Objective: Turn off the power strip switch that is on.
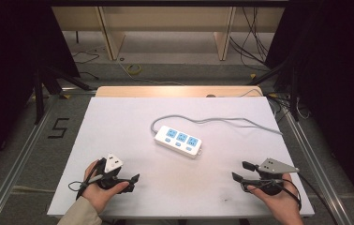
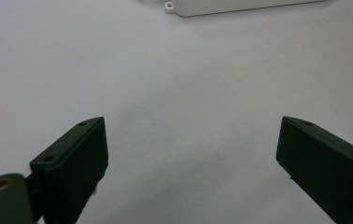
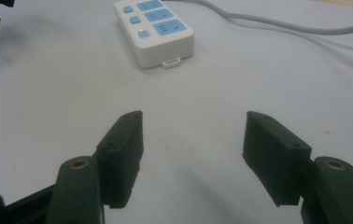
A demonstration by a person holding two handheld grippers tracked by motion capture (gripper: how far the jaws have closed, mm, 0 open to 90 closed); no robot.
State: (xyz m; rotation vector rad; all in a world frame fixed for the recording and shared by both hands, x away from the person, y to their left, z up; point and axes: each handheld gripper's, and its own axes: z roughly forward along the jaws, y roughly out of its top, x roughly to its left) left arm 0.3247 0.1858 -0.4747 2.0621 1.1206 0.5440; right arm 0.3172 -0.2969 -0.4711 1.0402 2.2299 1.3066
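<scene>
Lying near the middle of the white surface [image 1: 119,122], the white plastic power strip with three blue sockets [image 1: 178,140] has its long axis running from far-left to near-right, with a row of small blue buttons along its near edge. Its grey cable [image 1: 222,121] leaves the far-left end, loops round and trails off to the right, over the surface's far-right edge.

Both grippers rest low at the near edge, well apart from the strip and from each other. The left gripper [image 1: 130,180], held in the person's left hand [image 1: 98,190], sits near-left of the strip and is released, its jaws spread wide with nothing between them; in the left gripper view the strip's edge [image 2: 240,5] shows far ahead. The right gripper [image 1: 241,171], in the right hand [image 1: 273,197], is likewise released and empty. In the right gripper view the strip [image 3: 155,32] lies ahead and slightly left, its short near end with a small mounting tab turned toward the jaws.

Neither hand looks clearly nearer; the right faces the strip's short end, which its spread jaws could likely straddle.
</scene>
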